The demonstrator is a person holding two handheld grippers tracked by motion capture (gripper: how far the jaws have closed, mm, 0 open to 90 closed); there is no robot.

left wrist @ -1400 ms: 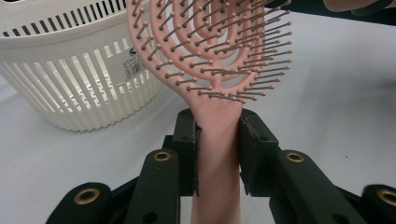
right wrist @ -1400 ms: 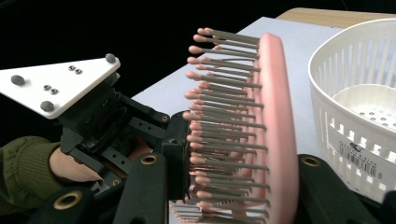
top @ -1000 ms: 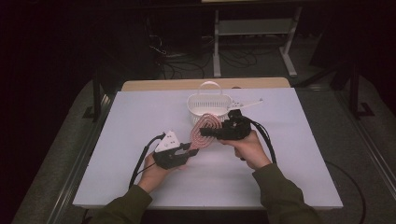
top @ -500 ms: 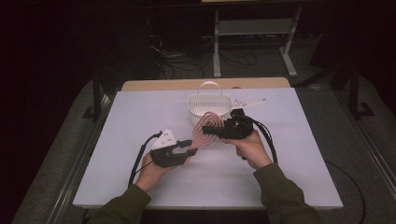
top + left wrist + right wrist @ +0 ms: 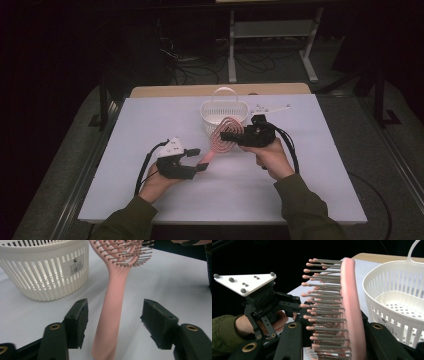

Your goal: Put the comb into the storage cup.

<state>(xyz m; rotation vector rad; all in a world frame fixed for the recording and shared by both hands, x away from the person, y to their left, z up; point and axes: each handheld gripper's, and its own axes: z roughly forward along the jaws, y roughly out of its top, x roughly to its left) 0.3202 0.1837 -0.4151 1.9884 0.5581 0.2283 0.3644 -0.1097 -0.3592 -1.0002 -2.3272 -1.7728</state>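
A pink hairbrush hangs slanted over the white table, bristles toward the person. My right gripper is shut on its head; in the right gripper view the brush head stands edge-on between the jaws. My left gripper sits at the handle end. Its jaws have just been opening, and in the left gripper view the handle runs between the pads with a gap on each side. A white slotted basket stands just behind the brush.
The basket is close ahead of the left jaws, with a carry handle arching over it. A wooden strip runs along the table's far edge. On the dark floor beyond are cables and a metal stand.
The left jaws have spread apart and come off the brush handle. The right gripper keeps its hold on the brush head, and both hands stay about where they were.
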